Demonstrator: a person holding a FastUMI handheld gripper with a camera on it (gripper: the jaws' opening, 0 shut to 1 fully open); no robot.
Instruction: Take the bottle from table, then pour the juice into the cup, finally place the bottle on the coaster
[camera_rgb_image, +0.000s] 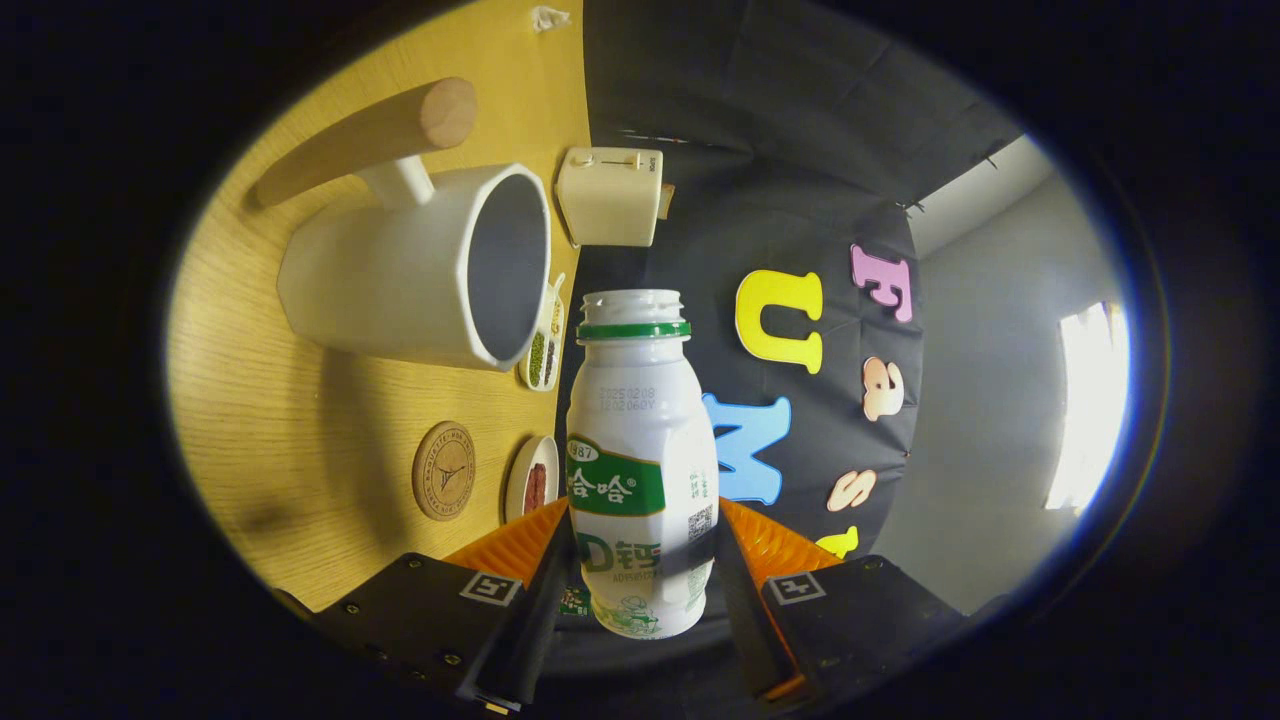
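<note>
My gripper (640, 535) is shut on a white juice bottle (640, 420) with a green label and a green neck ring, both fingers (520, 545) pressing its lower body. The bottle has no cap. The whole view is rolled, so the bottle lies about level with the wooden table (260, 400). Its open mouth sits just beyond the rim of the white cup (400, 275), which has a wooden handle (370, 135) and stands upright on the table. No juice stream shows. A round cork coaster (443, 470) lies bare on the table beside the cup, close to my fingers.
Two small dishes stand near the table's edge: one with green beans (545, 350) by the cup, one with reddish bits (532, 488) next to the coaster. A cream box with a slider (610, 195) sits beyond the cup. The booth's black cloth wall (800, 200) hangs behind.
</note>
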